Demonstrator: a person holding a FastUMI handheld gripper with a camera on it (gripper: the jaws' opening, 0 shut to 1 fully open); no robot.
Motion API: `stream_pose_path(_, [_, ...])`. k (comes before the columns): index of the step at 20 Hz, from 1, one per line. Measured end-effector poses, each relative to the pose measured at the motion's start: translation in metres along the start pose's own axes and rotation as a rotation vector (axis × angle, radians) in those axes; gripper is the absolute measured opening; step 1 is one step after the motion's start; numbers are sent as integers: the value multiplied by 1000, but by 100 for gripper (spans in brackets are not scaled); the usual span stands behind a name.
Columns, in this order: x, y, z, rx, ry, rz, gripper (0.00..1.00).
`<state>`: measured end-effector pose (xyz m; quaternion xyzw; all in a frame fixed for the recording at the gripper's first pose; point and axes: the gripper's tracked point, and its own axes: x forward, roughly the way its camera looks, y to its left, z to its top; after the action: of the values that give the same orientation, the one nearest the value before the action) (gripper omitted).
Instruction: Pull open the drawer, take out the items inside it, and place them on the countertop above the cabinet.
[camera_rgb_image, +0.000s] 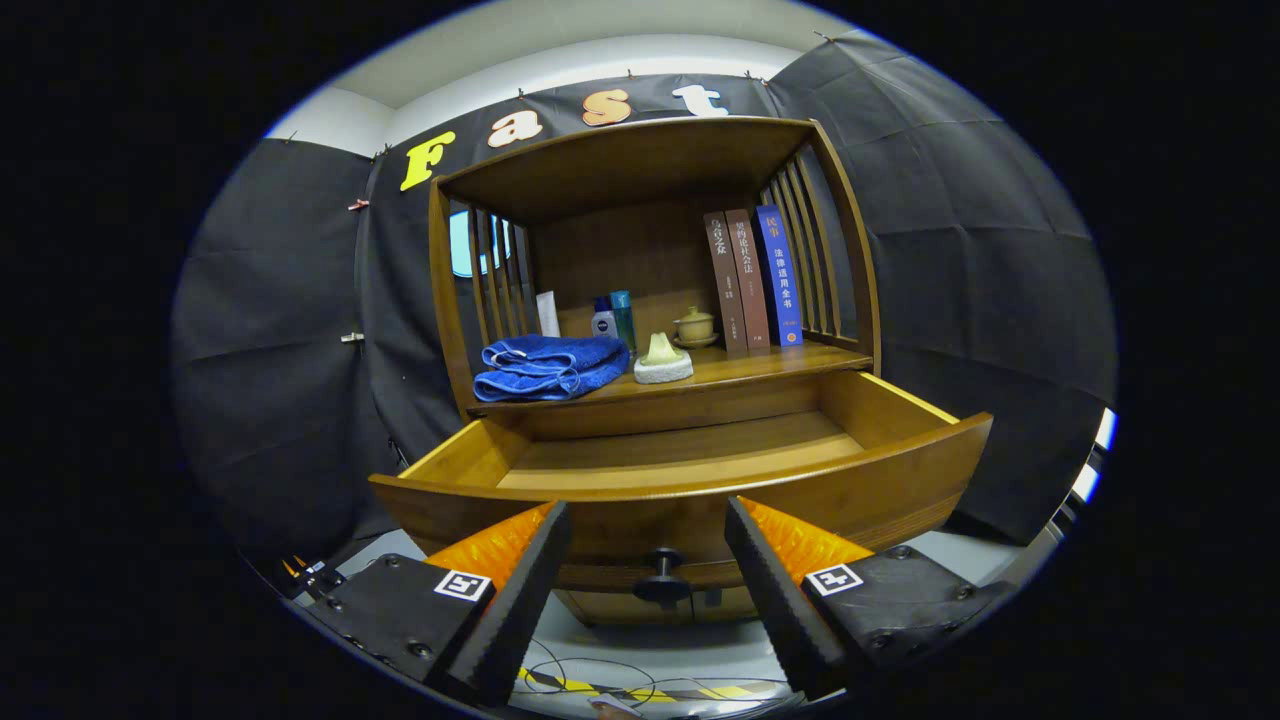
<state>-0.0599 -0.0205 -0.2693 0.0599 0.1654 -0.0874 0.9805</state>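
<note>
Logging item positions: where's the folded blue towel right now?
Folded blue towel lies on the wooden countertop, left end, beside the small white stand, beyond the open gripper.

Hand-held two-finger gripper (648, 525) | level, facing forward | fingers (520, 590) spread wide apart, jaws parted | ribbed inner pads angled toward each other at the tips | nothing pressed between them | square marker tag on each finger base

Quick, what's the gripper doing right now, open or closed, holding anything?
Gripper: open and holding nothing, its fingers spread to either side of the drawer knob on the pulled-out drawer.
</note>
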Motion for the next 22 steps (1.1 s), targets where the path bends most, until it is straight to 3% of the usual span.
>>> stream_pose_path(9, [34, -13, -37, 14, 44, -68, 99])
stream_pose_path(15, [38, -13, -33, 0, 31, -86, 98])
stream_pose_path(22, [77, -14, -14, 5, 49, -81, 99])
